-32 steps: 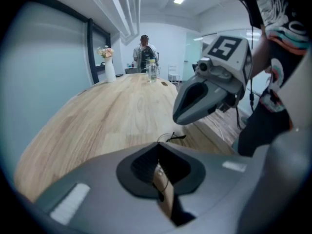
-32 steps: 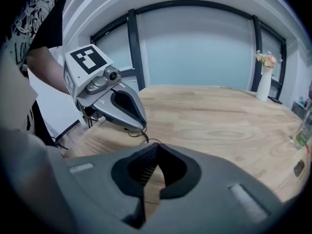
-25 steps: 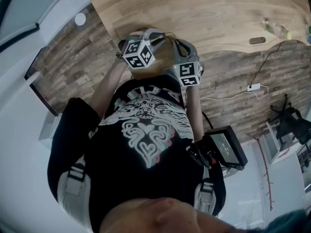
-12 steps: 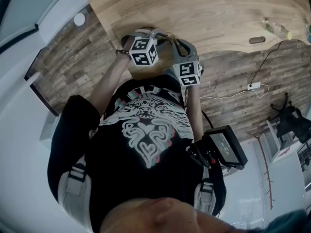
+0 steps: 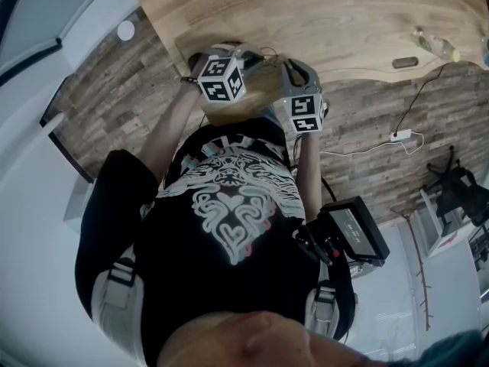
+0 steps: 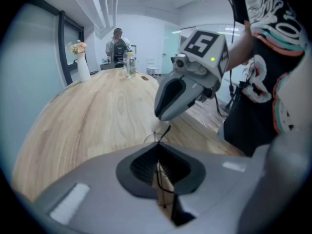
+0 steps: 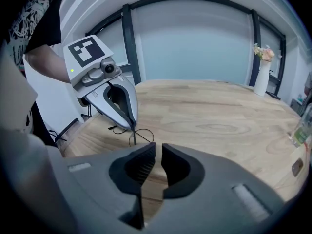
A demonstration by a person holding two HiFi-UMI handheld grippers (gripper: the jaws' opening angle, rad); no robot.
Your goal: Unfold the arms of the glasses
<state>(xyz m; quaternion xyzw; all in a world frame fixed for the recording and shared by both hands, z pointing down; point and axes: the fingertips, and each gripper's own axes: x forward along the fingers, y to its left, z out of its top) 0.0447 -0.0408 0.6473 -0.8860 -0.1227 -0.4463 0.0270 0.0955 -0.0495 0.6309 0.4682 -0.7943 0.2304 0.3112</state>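
Observation:
The glasses (image 6: 159,139) are a thin black wire frame, and my left gripper (image 6: 158,149) is shut on them just above the wooden table (image 6: 97,121). In the right gripper view a round lens ring (image 7: 142,136) hangs below the left gripper's fingertips (image 7: 128,120). My right gripper (image 7: 158,151) sits a short way from the frame, its jaws parted by a narrow gap with nothing between them. In the head view both grippers are close together over the table's near edge, the left gripper (image 5: 246,53) and the right gripper (image 5: 293,69); the glasses are too thin to make out there.
A white vase with flowers (image 6: 82,62) and a bottle (image 6: 129,65) stand at the table's far end, where a person (image 6: 117,43) is. A small dark object (image 5: 405,63) lies near the table's edge. A cable and power strip (image 5: 399,138) lie on the floor.
My right gripper has drawn away to the right and slightly up from the left one. The left gripper has turned a little and still holds the glasses.

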